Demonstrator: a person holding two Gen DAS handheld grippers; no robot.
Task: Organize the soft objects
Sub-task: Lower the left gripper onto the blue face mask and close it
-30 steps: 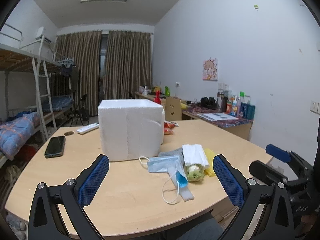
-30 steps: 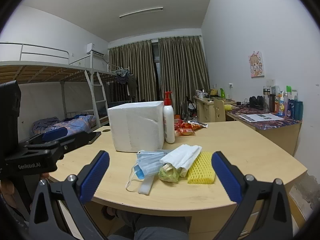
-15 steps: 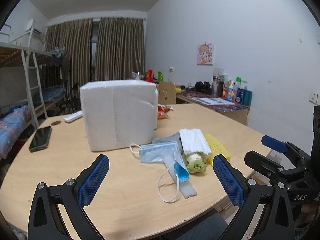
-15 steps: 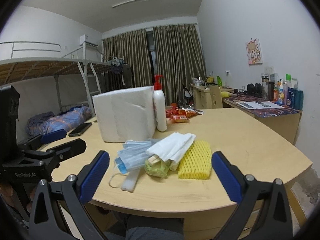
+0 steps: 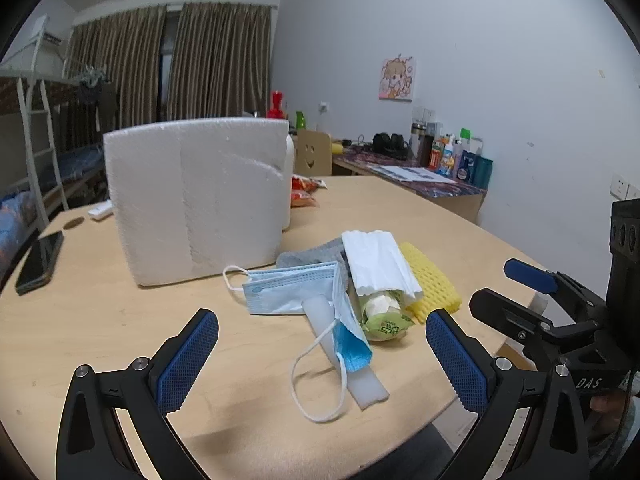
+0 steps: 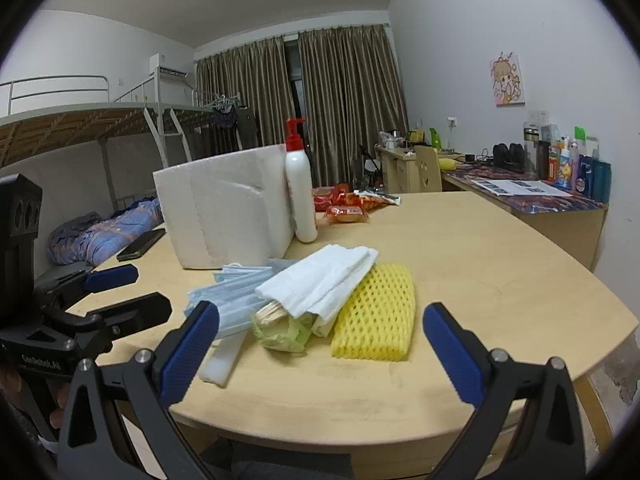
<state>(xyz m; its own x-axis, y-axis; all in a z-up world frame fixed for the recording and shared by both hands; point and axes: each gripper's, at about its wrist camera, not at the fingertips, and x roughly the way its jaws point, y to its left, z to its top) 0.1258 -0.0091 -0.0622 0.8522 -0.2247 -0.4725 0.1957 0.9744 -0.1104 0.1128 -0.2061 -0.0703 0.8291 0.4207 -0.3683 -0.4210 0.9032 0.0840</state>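
Note:
A pile of soft things lies near the table's front edge: blue face masks (image 5: 292,292) (image 6: 232,296), a white foam strip (image 5: 344,356), a green wrapped bundle (image 5: 384,316) (image 6: 284,328), folded white tissue (image 5: 376,264) (image 6: 320,276), a yellow foam net (image 5: 430,280) (image 6: 376,316) and a grey cloth (image 5: 312,256). A white foam box (image 5: 196,196) (image 6: 228,204) stands behind the pile. My left gripper (image 5: 322,360) is open and empty just before the masks. My right gripper (image 6: 320,354) is open and empty before the bundle and net.
A pump bottle (image 6: 300,196) stands beside the box, with red snack packets (image 6: 344,204) behind. A phone (image 5: 40,256) and a remote (image 5: 100,211) lie at the left. A desk with bottles (image 6: 568,168) stands along the right wall, a bunk bed (image 6: 100,128) at the left.
Both grippers have moved forward and lower toward the pile, which now looks larger and nearer. Both stay open. Nothing on the table has moved.

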